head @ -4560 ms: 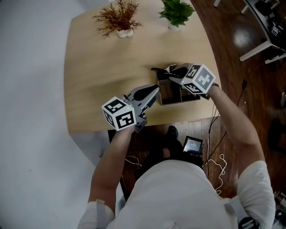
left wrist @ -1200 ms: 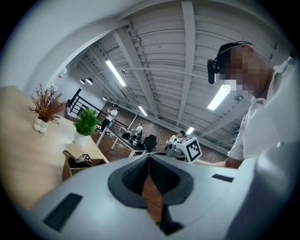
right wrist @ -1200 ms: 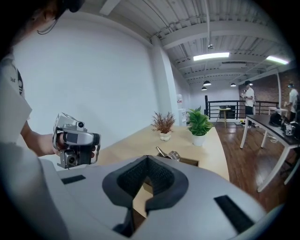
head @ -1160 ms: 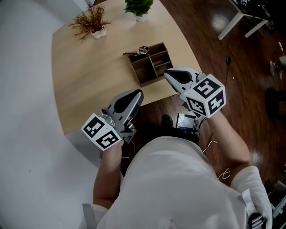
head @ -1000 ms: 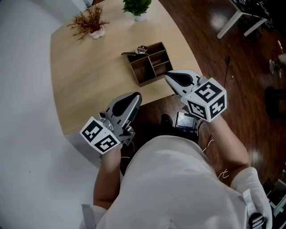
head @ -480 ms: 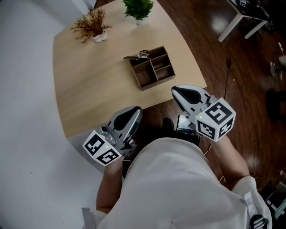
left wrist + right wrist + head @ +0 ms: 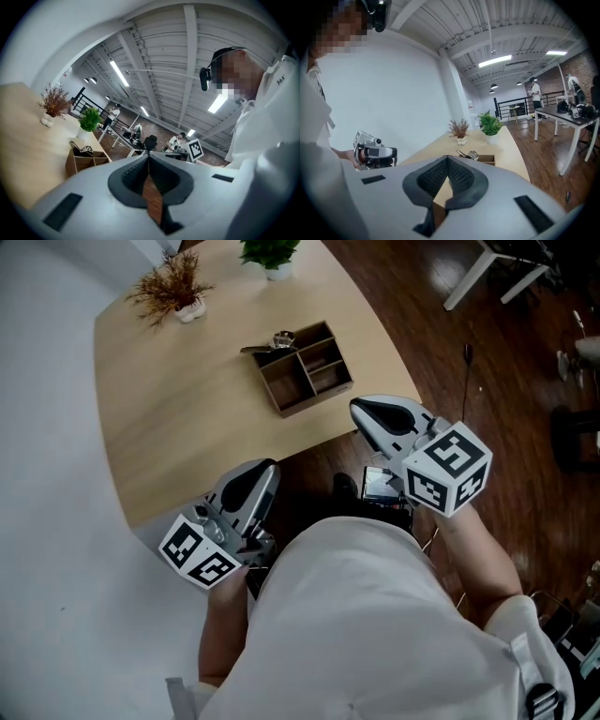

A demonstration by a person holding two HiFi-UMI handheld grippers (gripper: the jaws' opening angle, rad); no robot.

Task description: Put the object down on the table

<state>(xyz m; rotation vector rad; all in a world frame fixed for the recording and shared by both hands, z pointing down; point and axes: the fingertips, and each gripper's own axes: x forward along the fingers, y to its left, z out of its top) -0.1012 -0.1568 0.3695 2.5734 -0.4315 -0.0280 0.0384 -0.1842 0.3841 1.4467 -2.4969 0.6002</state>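
Both grippers are empty: left gripper (image 7: 267,468) jaws clenched tip to tip with nothing between, and right gripper (image 7: 361,409) the same. Both are held close to the body, off the near edge of the worktop (image 7: 178,418): the left below the edge, the right just beside the near right corner. The box (image 7: 319,397) stands upright on the worktop, right of middle, near the near edge but not overhanging. A metal tool (image 7: 279,339) lies across its far left compartment, dark handle poking out over the rim to the left. Whichever is the object, it is down and no jaws touch it, so the put-down reads as done and this looks like the pull-back step. The next move likely calls for nothing but keeping clear. If the tool has to come out onto bare wood, the right gripper would need to go forward over the box, spread its jaws and take the handle end. Plenty of bare worktop lies left of the box and in front of it. The far edge carries a dry plant (image 7: 169,292) and a green plant (image 7: 267,251), well apart from the box. The right edge curves off to the floor (image 7: 422,334), with a small screen (image 7: 380,486) down by the feet.
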